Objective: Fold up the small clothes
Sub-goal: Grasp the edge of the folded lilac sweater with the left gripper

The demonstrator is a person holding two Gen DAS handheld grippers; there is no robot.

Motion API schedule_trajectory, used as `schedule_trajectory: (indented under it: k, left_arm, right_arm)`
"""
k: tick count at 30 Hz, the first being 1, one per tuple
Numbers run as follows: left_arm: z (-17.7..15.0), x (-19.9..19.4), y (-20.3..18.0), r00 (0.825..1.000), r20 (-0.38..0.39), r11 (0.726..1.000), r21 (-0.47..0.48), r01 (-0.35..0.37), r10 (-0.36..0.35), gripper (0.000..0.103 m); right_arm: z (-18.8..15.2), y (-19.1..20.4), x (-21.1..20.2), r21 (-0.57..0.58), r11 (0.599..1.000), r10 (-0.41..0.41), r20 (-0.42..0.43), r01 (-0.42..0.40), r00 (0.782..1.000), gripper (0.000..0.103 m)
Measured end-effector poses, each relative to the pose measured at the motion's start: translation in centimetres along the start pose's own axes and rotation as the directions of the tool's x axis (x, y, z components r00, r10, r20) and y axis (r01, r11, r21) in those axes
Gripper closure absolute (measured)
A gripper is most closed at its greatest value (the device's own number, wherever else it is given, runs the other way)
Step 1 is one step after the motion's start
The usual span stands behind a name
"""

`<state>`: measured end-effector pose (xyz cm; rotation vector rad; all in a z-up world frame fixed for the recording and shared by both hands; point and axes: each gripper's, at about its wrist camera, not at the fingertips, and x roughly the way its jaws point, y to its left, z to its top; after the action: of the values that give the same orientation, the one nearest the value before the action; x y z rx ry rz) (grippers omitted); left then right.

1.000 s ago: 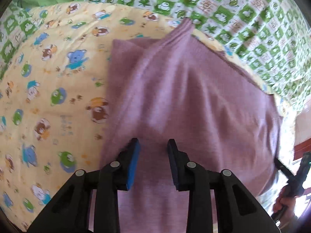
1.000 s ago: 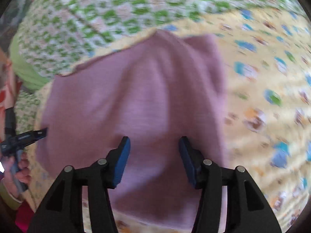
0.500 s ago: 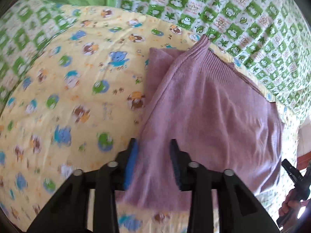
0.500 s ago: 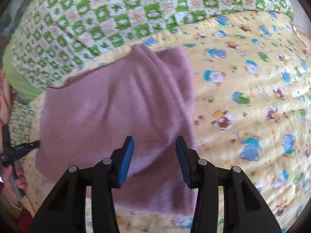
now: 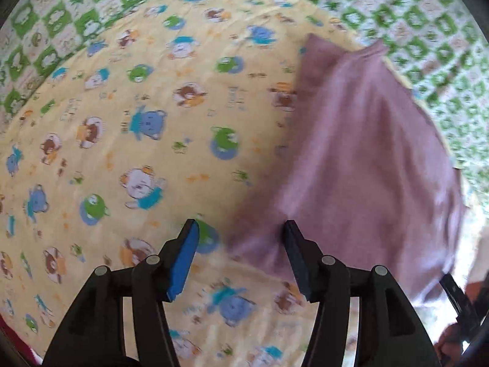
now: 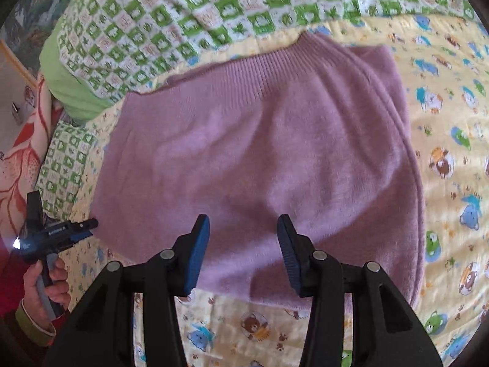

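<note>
A folded mauve knit garment (image 6: 259, 159) lies flat on a yellow sheet with cartoon animals (image 6: 452, 165). It also shows in the left wrist view (image 5: 360, 159), at the right. My right gripper (image 6: 243, 232) is open and empty, just above the garment's near edge. My left gripper (image 5: 241, 238) is open and empty, over the sheet (image 5: 122, 140) at the garment's near left corner. The left gripper also shows at the far left of the right wrist view (image 6: 61, 232), held in a hand.
A green-and-white checked blanket (image 6: 214, 9) covers the bed beyond the yellow sheet, also in the left wrist view (image 5: 428, 30). A green pillow (image 6: 70, 85) and an orange-patterned cloth (image 6: 18, 153) lie at the left.
Both grippers have pulled back off the garment toward its near edge. The left gripper swung left and its jaws opened wider; the right jaws stayed open.
</note>
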<state>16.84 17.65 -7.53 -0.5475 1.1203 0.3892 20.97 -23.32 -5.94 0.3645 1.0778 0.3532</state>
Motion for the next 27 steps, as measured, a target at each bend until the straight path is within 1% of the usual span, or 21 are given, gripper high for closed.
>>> schedule_trajectory:
  k: [1, 2, 3, 4, 5, 6, 7, 8, 9, 10, 11, 13, 16, 17, 18, 20, 23, 27]
  left_arm:
    - [0.1, 0.3, 0.2, 1.0, -0.004, 1.0, -0.005, -0.007, 0.007, 0.044]
    - [0.2, 0.6, 0.5, 1.0, -0.008, 1.0, -0.012, -0.002, 0.002, 0.044]
    - [0.2, 0.6, 0.7, 1.0, -0.01, 1.0, -0.014, 0.003, -0.003, 0.044]
    - [0.1, 0.6, 0.8, 1.0, -0.01, 1.0, -0.014, 0.004, -0.004, 0.044]
    - [0.1, 0.4, 0.9, 1.0, -0.011, 1.0, -0.012, 0.003, -0.004, 0.044]
    - [0.0, 0.2, 1.0, 1.0, -0.012, 1.0, -0.013, 0.002, -0.002, 0.044]
    - [-0.3, -0.2, 1.1, 1.0, -0.015, 1.0, -0.018, 0.004, -0.004, 0.044]
    - [-0.2, -0.3, 1.1, 1.0, -0.02, 1.0, -0.023, 0.009, -0.009, 0.044]
    - [-0.5, -0.7, 1.3, 0.999, -0.028, 0.999, -0.032, 0.018, -0.018, 0.045]
    - [-1.1, -1.3, 1.6, 0.998, -0.039, 0.998, -0.048, 0.036, -0.038, 0.045]
    - [-1.5, -1.6, 1.8, 0.998, -0.046, 0.997, -0.059, 0.05, -0.053, 0.045]
    - [-2.8, -2.0, 2.1, 0.995, -0.062, 0.993, -0.094, 0.076, -0.082, 0.045]
    - [-4.8, -1.9, 2.7, 0.986, -0.088, 0.975, -0.179, 0.127, -0.145, 0.044]
    - [-5.2, -1.7, 2.6, 0.984, -0.086, 0.971, -0.194, 0.137, -0.155, 0.042]
    - [-5.5, -1.7, 2.6, 0.983, -0.081, 0.968, -0.206, 0.143, -0.162, 0.037]
    - [-5.6, -1.7, 2.2, 0.981, -0.056, 0.96, -0.221, 0.17, -0.187, 0.035]
    - [-5.1, -1.1, 1.8, 0.971, -0.027, 0.939, -0.259, 0.224, -0.239, 0.035]
    - [-4.5, -0.6, 1.9, 0.972, 0.01, 0.925, -0.303, 0.227, -0.235, 0.035]
  right_arm:
    - [-0.3, -0.7, 0.3, 0.003, 0.999, -0.051, -0.019, 0.051, 0.999, 0.056]
    - [-0.6, -1.6, 0.5, 0.005, 0.992, -0.127, -0.042, 0.127, 0.991, 0.056]
    - [-0.9, -2.8, 0.6, 0.016, 0.982, -0.186, -0.058, 0.188, 0.981, 0.056]
    - [-1.1, -3.6, 0.2, 0.032, 0.981, -0.188, -0.047, 0.189, 0.981, 0.058]
    - [-1.2, -4.3, -0.3, 0.043, 0.98, -0.192, -0.031, 0.193, 0.981, 0.059]
    - [-1.2, -4.6, -0.6, 0.038, 0.972, -0.23, -0.028, 0.231, 0.973, 0.059]
    - [-1.2, -4.6, -1.0, 0.02, 0.96, -0.28, -0.024, 0.281, 0.96, 0.059]
    - [-1.2, -4.5, -1.3, 0.014, 0.954, -0.298, -0.021, 0.298, 0.954, 0.059]
    - [-1.1, -4.4, -1.7, 0.026, 0.963, -0.269, -0.019, 0.269, 0.963, 0.056]
    - [-1.1, -4.4, -1.9, 0.044, 0.974, -0.219, -0.02, 0.22, 0.975, 0.056]
    - [-1.0, -4.3, -2.1, 0.059, 0.981, -0.181, -0.024, 0.182, 0.983, 0.056]
    - [-0.8, -3.6, -2.5, 0.063, 0.985, -0.159, -0.015, 0.159, 0.987, 0.056]
    - [-0.6, -2.2, -2.9, 0.053, 0.991, -0.124, 0.02, 0.123, 0.992, 0.055]
    - [-0.5, -1.8, -2.9, 0.052, 0.992, -0.112, 0.025, 0.111, 0.993, 0.055]
    - [-0.3, -1.1, -2.8, 0.046, 0.994, -0.096, 0.029, 0.095, 0.995, 0.055]
    - [0.0, -0.2, -2.3, 0.028, 0.997, -0.078, 0.028, 0.077, 0.997, 0.055]
    - [0.5, 1.3, -1.4, 0.006, 0.999, -0.047, 0.017, 0.047, 0.999, 0.055]
    - [0.7, 2.5, -0.8, -0.004, 1.0, -0.025, 0.003, 0.025, 1.0, 0.054]
